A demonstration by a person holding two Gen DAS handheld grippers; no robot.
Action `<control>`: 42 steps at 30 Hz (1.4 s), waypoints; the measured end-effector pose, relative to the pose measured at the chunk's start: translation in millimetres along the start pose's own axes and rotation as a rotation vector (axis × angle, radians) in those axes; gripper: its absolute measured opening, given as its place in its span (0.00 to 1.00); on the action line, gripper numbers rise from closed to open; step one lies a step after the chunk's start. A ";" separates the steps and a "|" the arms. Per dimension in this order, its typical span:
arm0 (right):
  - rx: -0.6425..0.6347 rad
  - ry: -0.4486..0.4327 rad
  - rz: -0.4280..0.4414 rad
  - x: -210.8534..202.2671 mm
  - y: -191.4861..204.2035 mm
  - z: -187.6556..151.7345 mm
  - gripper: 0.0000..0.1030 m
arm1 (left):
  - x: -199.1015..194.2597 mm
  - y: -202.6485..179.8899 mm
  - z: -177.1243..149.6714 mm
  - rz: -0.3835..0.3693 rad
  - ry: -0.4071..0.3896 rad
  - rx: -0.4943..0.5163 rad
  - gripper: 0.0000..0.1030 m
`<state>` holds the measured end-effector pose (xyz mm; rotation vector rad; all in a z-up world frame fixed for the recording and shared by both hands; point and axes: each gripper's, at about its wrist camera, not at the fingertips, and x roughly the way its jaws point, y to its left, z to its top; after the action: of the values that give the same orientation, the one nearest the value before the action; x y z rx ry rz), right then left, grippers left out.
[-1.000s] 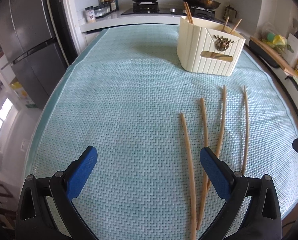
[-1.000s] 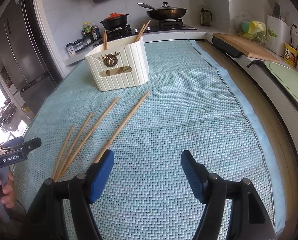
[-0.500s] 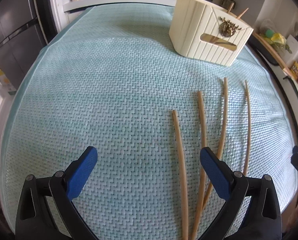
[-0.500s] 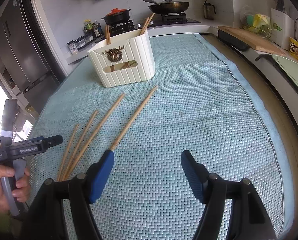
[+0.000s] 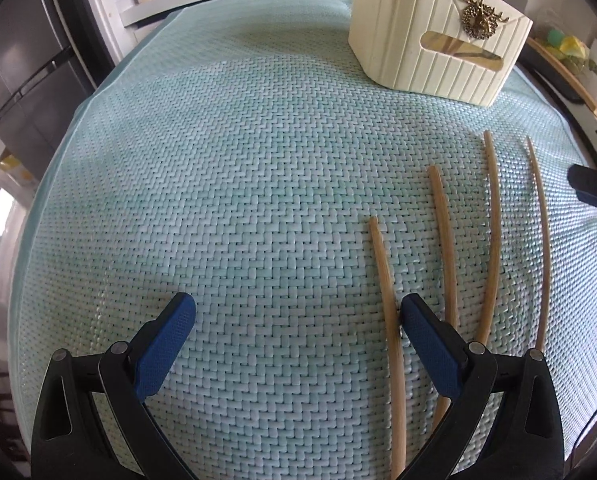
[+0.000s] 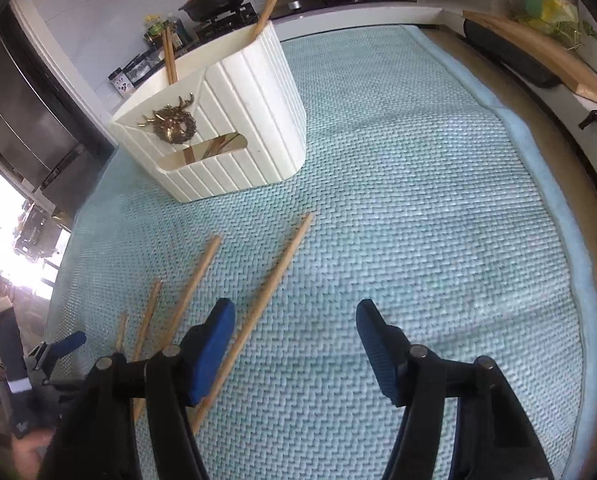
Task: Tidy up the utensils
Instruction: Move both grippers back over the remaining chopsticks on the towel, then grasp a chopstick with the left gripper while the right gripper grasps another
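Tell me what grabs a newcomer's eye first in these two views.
Four loose wooden chopsticks lie fanned out on the pale green woven mat. Beyond them stands a cream ribbed utensil holder with a brass stag emblem, more chopsticks poking out of its top. The left gripper and right gripper are both open, low over the mat near the chopsticks' closer ends.

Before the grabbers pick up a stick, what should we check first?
1. Left gripper open: ok.
2. Right gripper open: ok.
3. Four chopsticks lying loose on the mat: ok.
4. Leftmost chopstick between the left gripper's fingers: ok, though close against the right-hand finger.
5. Rightmost chopstick between the right gripper's fingers: ok, just inside the left-hand finger.
6. Room left in the cream holder: cannot tell.
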<state>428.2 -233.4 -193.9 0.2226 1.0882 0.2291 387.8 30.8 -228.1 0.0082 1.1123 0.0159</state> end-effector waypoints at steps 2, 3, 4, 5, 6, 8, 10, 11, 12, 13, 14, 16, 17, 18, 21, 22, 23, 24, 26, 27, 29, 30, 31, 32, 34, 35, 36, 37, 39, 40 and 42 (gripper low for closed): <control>-0.008 0.019 -0.001 17.8 8.6 8.7 0.51 | 1.4 -2.2 4.7 0.006 0.002 0.006 0.99; -0.023 0.034 -0.016 26.5 14.6 11.6 0.47 | 1.3 -0.5 6.6 0.008 0.004 0.008 0.99; -0.035 0.052 -0.031 34.2 19.7 13.0 0.41 | 1.7 0.0 8.0 0.011 0.005 0.010 0.99; -0.041 0.070 -0.049 39.9 24.4 12.4 0.39 | 3.1 1.5 10.4 0.012 0.006 0.014 0.99; -0.052 0.079 -0.064 43.0 29.1 11.1 0.36 | 3.9 4.5 12.2 0.012 0.008 0.018 0.99; -0.106 0.082 -0.103 44.8 38.4 7.2 0.25 | 4.5 6.1 13.0 0.007 0.009 0.026 0.99; -0.134 0.095 -0.113 44.8 40.0 2.6 0.16 | 5.0 12.8 10.7 -0.001 0.011 0.031 0.99; -0.136 0.103 -0.110 42.9 38.1 -0.2 0.16 | 5.3 14.4 10.7 -0.005 0.013 0.035 0.99; -0.143 0.106 -0.114 39.6 35.4 -3.7 0.16 | 5.3 16.3 9.9 -0.009 0.014 0.038 0.99; -0.147 0.112 -0.116 35.8 31.6 -7.7 0.16 | 5.6 18.5 9.5 -0.013 0.016 0.040 0.99; -0.145 0.121 -0.113 31.1 25.6 -12.7 0.16 | 6.1 20.1 10.0 -0.018 0.019 0.041 0.99; -0.140 0.130 -0.104 24.5 16.8 -20.3 0.14 | 6.6 23.0 8.2 -0.022 0.021 0.044 0.99; -0.146 0.135 -0.106 21.6 14.7 -24.2 0.14 | 7.3 24.2 8.9 -0.025 0.022 0.046 0.99; -0.147 0.141 -0.106 19.2 12.6 -26.3 0.14 | 8.3 25.5 9.8 -0.030 0.024 0.047 0.99; -0.122 0.160 -0.069 16.3 5.9 -28.3 0.17 | 11.7 31.3 15.2 -0.050 0.037 0.045 0.99; -0.121 0.163 -0.071 15.4 4.0 -27.8 0.17 | 12.7 33.9 17.4 -0.058 0.041 0.041 0.99; -0.124 0.160 -0.080 14.1 2.2 -26.2 0.17 | 14.5 37.2 20.9 -0.063 0.046 0.036 0.99; -0.126 0.160 -0.092 15.0 2.5 -23.7 0.19 | 15.8 39.0 23.0 -0.064 0.051 0.032 0.99; -0.115 0.163 -0.102 19.7 4.4 -10.9 0.30 | 17.5 39.2 26.6 -0.063 0.059 0.029 0.98; -0.108 0.163 -0.104 21.8 6.6 -8.6 0.33 | 18.6 38.1 28.4 -0.069 0.064 0.031 0.98; -0.099 0.162 -0.127 26.5 13.7 -3.4 0.35 | 19.5 31.6 30.2 -0.058 0.067 0.055 0.93; -0.092 0.157 -0.140 28.9 18.1 -0.5 0.35 | 18.7 25.3 30.0 -0.045 0.063 0.074 0.87; -0.083 0.155 -0.152 31.2 20.3 1.1 0.33 | 17.0 21.8 31.3 -0.054 0.058 0.087 0.82; -0.071 0.149 -0.164 34.1 24.4 5.0 0.32 | 15.7 18.8 33.0 -0.067 0.058 0.097 0.71; -0.051 0.139 -0.173 38.3 32.8 9.6 0.12 | 13.9 13.0 36.7 -0.067 0.059 0.118 0.56; -0.039 0.136 -0.162 39.6 30.1 13.1 0.11 | 13.6 10.3 38.6 -0.077 0.060 0.128 0.40; -0.017 0.135 -0.146 39.4 27.3 14.1 0.10 | 13.3 8.0 40.6 -0.084 0.059 0.138 0.26; -0.003 0.132 -0.131 37.8 22.2 15.0 0.09 | 13.4 6.4 42.2 -0.087 0.062 0.147 0.19; 0.007 0.102 -0.092 25.8 16.4 16.5 0.08 | 11.4 4.9 44.4 -0.120 0.068 0.151 0.06; 0.006 0.082 -0.075 18.1 16.6 16.8 0.07 | 9.2 7.5 45.8 -0.139 0.064 0.143 0.06; -0.005 0.032 -0.035 -1.4 20.3 17.5 0.06 | 0.1 15.3 48.2 -0.188 0.048 0.118 0.04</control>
<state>441.7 -215.6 -179.0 0.1961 1.1223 0.2044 431.0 46.2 -206.7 0.0092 1.1572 -0.2190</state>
